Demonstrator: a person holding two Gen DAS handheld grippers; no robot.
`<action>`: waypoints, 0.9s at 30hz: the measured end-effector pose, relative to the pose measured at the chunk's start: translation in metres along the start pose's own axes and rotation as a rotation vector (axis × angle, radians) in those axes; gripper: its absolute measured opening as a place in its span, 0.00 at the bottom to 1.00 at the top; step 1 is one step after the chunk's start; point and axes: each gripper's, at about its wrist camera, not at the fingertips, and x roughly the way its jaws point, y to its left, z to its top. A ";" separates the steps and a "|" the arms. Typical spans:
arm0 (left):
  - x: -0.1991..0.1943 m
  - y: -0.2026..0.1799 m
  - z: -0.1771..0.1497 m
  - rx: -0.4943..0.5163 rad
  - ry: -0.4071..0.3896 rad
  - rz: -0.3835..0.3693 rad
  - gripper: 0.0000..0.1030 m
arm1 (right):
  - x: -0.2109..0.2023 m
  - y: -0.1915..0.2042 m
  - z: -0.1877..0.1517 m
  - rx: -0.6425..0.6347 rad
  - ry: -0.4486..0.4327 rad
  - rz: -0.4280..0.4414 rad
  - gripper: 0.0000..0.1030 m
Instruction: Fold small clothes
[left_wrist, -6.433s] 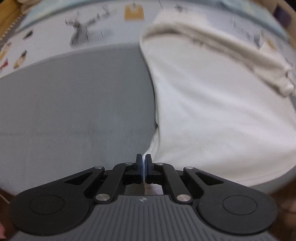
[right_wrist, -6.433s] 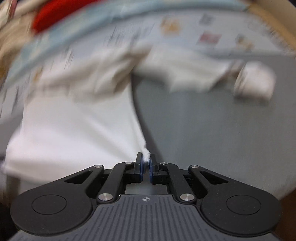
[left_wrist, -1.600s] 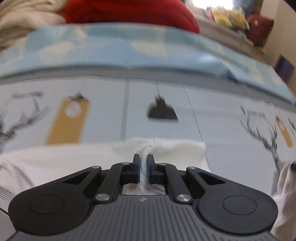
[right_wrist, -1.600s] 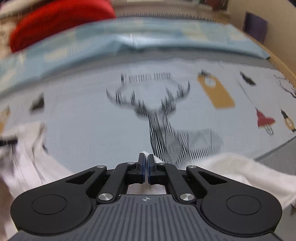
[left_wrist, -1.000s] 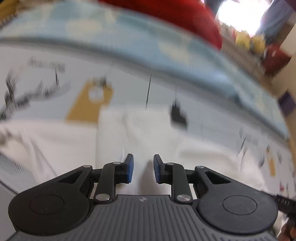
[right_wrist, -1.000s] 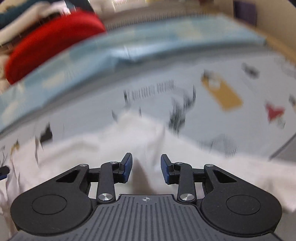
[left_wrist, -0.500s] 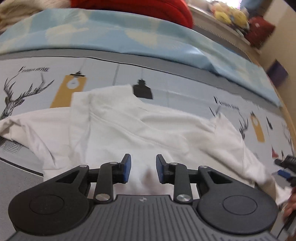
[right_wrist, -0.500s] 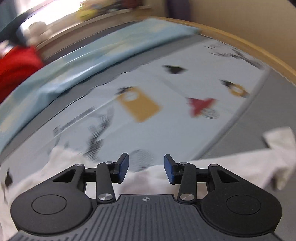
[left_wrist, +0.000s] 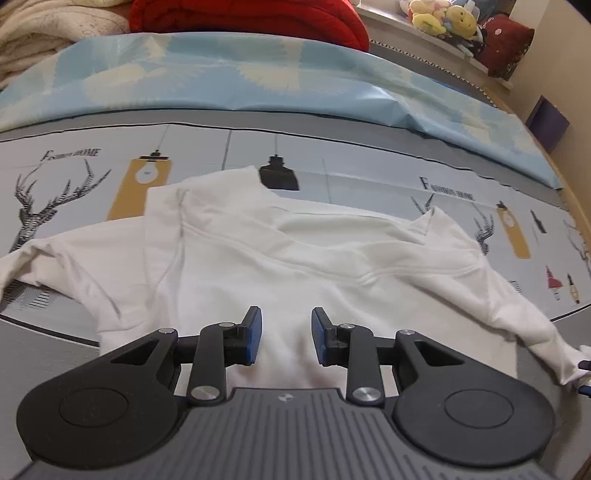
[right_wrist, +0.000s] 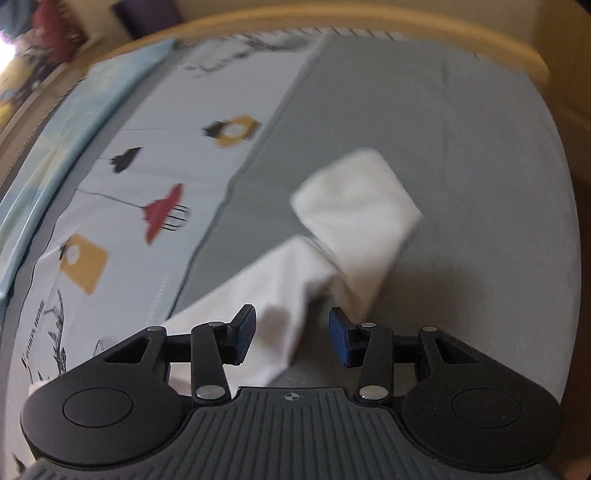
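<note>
A white long-sleeved top (left_wrist: 295, 258) lies spread on the bed, collar end away from me and sleeves out to both sides. My left gripper (left_wrist: 286, 325) hangs open just above the top's body, with nothing between its blue pads. In the right wrist view the top's right sleeve (right_wrist: 354, 206) lies on the grey sheet (right_wrist: 461, 147), its cuff end bent over. My right gripper (right_wrist: 291, 328) stands open over the sleeve, and the cloth shows below the gap without the pads pressing on it.
A printed sheet with deer and lamps (left_wrist: 74, 177) runs under the top. Behind it lie a light blue cover (left_wrist: 258, 81), a red blanket (left_wrist: 251, 18) and a cream blanket (left_wrist: 48, 29). The wooden bed edge (right_wrist: 480, 33) curves round the far side.
Both grippers were shut on the white cloth, then let it go and opened. The left one drew back and up. The right one swung sideways, rolling, to over the sleeve end.
</note>
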 end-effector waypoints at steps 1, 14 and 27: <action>0.000 0.001 0.000 -0.002 0.002 0.004 0.32 | 0.003 -0.001 0.001 -0.001 0.001 -0.009 0.44; 0.003 0.003 0.003 0.002 -0.002 0.009 0.32 | 0.019 0.000 0.082 0.078 -0.179 0.493 0.08; 0.007 -0.009 -0.001 0.038 0.017 -0.026 0.37 | 0.012 -0.057 0.060 0.332 -0.190 0.051 0.54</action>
